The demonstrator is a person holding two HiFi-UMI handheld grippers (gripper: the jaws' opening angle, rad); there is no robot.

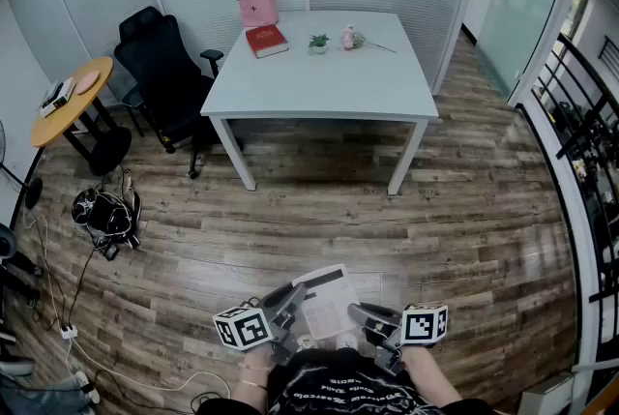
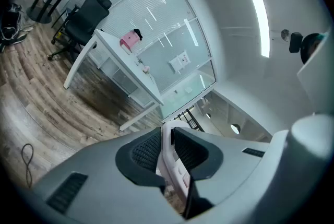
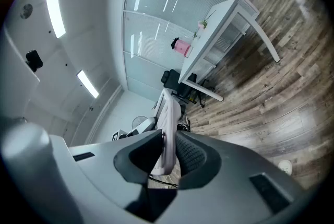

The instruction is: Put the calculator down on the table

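A white calculator (image 1: 325, 300) is held low in front of the person, above the wood floor, between both grippers. My left gripper (image 1: 290, 297) is shut on its left edge and my right gripper (image 1: 361, 313) is shut on its right edge. In the left gripper view the calculator (image 2: 169, 157) stands edge-on between the black pads (image 2: 146, 152). Seen from the right gripper view, the calculator (image 3: 168, 126) is pinched the same way and sticks out past the jaws. The white table (image 1: 319, 84) stands well ahead, across the floor.
On the table's far side lie a red book (image 1: 266, 41), a pink bag (image 1: 258, 5), a small plant (image 1: 318, 42) and a pink item (image 1: 348, 38). A black office chair (image 1: 164, 74) stands left of it. A round orange table (image 1: 68, 103) and floor cables (image 1: 106, 210) are at left.
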